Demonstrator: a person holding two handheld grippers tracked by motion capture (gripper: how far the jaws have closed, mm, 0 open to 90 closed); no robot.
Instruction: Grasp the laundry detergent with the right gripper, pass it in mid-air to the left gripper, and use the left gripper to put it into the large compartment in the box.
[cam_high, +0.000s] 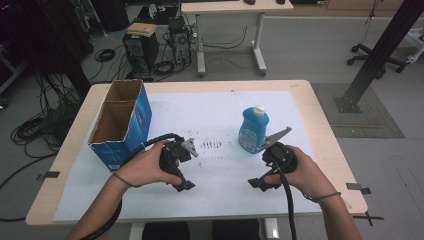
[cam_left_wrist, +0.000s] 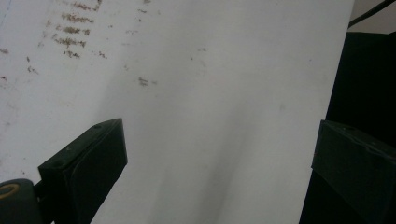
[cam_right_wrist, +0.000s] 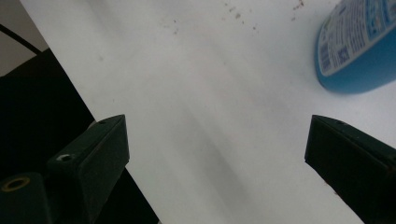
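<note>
We are holding both tools low over the white sheet on the desk (cam_high: 320, 125), the left hand-held gripper (cam_high: 184, 186) and right hand-held gripper (cam_high: 256, 184) each spread wide and empty. The blue bottle (cam_high: 253, 131) is standing upright just beyond the right one, untouched; the open cardboard box (cam_high: 121, 123) is waiting at left. Nothing looks started. The box's inside is lying in shadow, and the bottle's label is too small to read.

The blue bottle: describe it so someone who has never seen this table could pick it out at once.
On the white sheet covering the wooden table, look right of centre, just beyond the right gripper. There the blue bottle stands upright, apart from the jaws. Its white cap and rounded body set it apart from the open-topped blue cardboard box on the left side of the sheet.
</note>
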